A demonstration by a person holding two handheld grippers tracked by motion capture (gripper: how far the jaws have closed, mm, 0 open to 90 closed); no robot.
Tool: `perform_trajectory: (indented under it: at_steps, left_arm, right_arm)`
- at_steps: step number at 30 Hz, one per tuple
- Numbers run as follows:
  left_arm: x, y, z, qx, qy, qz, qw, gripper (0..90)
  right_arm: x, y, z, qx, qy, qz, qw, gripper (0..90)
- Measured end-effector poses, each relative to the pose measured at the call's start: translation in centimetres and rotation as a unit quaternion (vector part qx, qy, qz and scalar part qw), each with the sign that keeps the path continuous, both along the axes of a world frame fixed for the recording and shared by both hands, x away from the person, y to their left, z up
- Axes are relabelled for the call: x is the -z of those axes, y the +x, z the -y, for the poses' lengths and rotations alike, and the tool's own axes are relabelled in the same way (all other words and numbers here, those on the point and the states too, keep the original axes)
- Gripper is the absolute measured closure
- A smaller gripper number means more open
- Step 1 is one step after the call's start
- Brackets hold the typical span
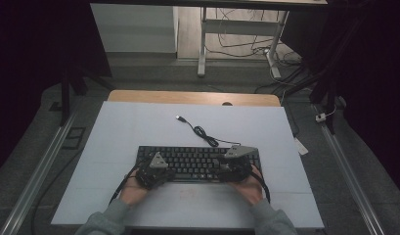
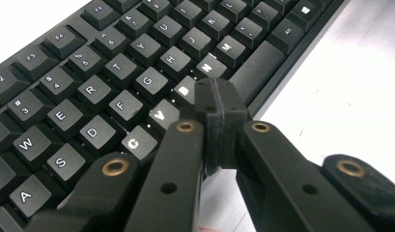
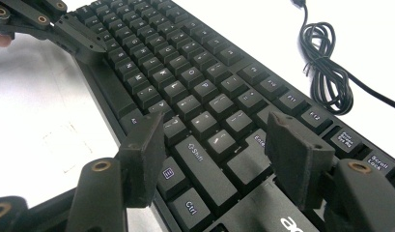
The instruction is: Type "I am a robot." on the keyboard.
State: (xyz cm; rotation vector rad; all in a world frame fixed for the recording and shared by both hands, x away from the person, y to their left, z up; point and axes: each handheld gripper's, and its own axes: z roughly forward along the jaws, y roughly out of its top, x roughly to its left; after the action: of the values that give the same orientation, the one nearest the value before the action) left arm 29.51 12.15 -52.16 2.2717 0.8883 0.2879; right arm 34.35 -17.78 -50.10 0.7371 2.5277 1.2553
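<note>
The left gripper [image 2: 219, 104] rises from the bottom centre of the frame, its two black jaws pressed together with nothing between them. The tips sit over the lower edge of the keyboard [image 2: 113, 72], near the B key [image 2: 184, 90] and space bar [image 2: 257, 66]. The white table [image 2: 345, 96] shows at right.

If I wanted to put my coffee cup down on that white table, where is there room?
Bare stretches of the white mat lie left of the keyboard, right of it, and behind it on the far left. The coiled cable takes the far middle. The near edge is crowded: left gripper and right gripper work there.
</note>
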Motion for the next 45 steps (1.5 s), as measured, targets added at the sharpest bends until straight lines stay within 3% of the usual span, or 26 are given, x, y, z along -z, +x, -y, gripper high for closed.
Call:
perform_trajectory:
  at_steps: [5,11,13,18,21,30,45]
  left_arm:
    - [-0.2,-0.1,-0.1,0.000,-0.011,0.006,0.9999,88.6]
    - [-1.9,-0.6,-0.9,-0.019,-0.063,0.035,0.9972,87.6]
    - [-2.3,-0.7,-1.2,-0.027,-0.074,0.040,0.9961,77.7]
    - [-2.8,-1.0,-1.7,-0.051,-0.080,0.049,0.9943,51.7]
    - [-3.0,-0.9,-2.1,-0.061,-0.085,0.047,0.9934,43.7]
    - [-3.6,-0.9,-3.0,-0.074,-0.097,0.046,0.9915,38.2]
    - [-4.0,-0.7,-3.9,-0.097,-0.099,0.047,0.9893,30.6]
  right_arm:
    - [0.0,0.0,0.0,0.001,0.001,-0.001,1.0000,39.5]
    - [-0.1,0.0,0.1,0.001,0.003,0.002,1.0000,39.5]
    - [-0.1,0.0,0.1,0.002,0.002,0.002,1.0000,39.5]
    - [-0.2,0.0,0.1,0.001,0.004,0.006,1.0000,39.6]
    - [-0.2,0.0,0.1,0.000,0.005,0.008,1.0000,39.6]
    - [-0.2,0.0,0.1,0.001,0.005,0.008,1.0000,39.6]
    - [-0.3,0.0,0.2,0.003,0.005,0.008,0.9999,39.6]
